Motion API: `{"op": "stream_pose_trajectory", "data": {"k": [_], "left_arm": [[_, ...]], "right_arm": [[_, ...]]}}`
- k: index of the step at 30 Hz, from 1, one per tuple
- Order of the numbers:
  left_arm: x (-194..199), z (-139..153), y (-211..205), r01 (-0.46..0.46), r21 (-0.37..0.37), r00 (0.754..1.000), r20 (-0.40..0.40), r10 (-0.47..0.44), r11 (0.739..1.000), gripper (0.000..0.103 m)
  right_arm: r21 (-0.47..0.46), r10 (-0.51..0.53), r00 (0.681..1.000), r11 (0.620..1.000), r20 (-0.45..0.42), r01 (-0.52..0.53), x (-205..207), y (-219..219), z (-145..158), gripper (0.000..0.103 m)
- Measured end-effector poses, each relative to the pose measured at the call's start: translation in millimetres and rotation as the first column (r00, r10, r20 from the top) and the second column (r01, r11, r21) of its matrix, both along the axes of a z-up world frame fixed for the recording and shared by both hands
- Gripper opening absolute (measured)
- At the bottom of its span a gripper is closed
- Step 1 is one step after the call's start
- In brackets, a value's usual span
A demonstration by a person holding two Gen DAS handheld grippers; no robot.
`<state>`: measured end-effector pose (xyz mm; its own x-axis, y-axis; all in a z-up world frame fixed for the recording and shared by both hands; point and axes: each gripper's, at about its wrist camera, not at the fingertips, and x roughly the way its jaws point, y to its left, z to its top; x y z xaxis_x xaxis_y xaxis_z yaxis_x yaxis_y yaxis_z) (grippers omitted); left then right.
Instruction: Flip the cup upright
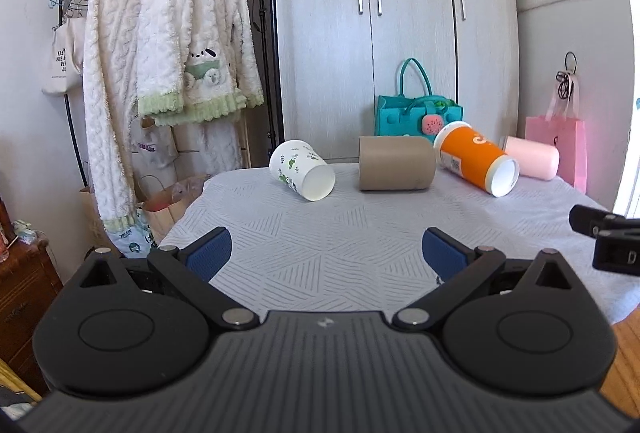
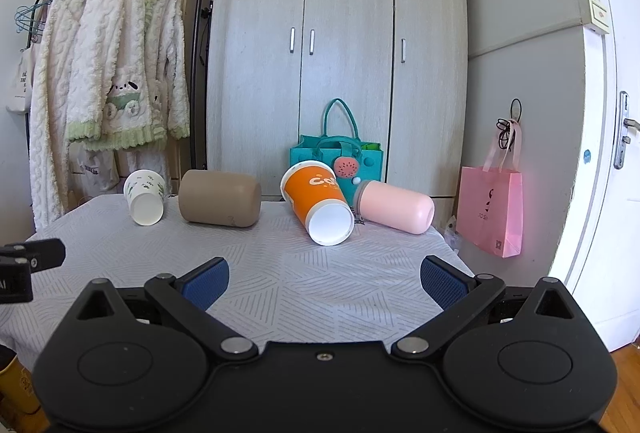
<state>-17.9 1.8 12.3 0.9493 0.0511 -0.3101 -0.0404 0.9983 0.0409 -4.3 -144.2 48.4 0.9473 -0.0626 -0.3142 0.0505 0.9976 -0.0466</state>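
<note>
Several cups lie on their sides along the far edge of the table: a white cup with green print [image 1: 302,169] [image 2: 145,197], a tan cup [image 1: 396,163] [image 2: 219,198], an orange paper cup [image 1: 476,161] [image 2: 318,202] and a pink cup [image 1: 532,157] [image 2: 394,206]. My left gripper [image 1: 326,257] is open and empty over the near part of the table, facing the white and tan cups. My right gripper [image 2: 324,281] is open and empty, facing the orange cup. Each gripper shows at the other view's edge.
The table [image 1: 320,233] has a light patterned cloth. A teal bag [image 1: 416,113] stands behind the cups. A pink bag [image 2: 492,209] hangs at the right wall. A clothes rack with robes [image 1: 168,53] stands left, a wardrobe behind.
</note>
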Motion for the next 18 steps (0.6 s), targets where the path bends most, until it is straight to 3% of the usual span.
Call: {"op": "stream_pose_trajectory", "data": {"k": [7,18], "left_arm": [[6,-1,12,0.018,-0.105,0.999,-0.047,-0.023,0.994,0.103],[7,-6,6,0.029,-0.001,0.998,-0.058,-0.029,1.0,0.103]], "right_arm": [[0.0,-0.005,1.0,1.0,-0.002,0.005,-2,1,1,0.103],[0.011,-0.025,1.0,1.0,-0.017,0.025,0,0,1,0.103]]}}
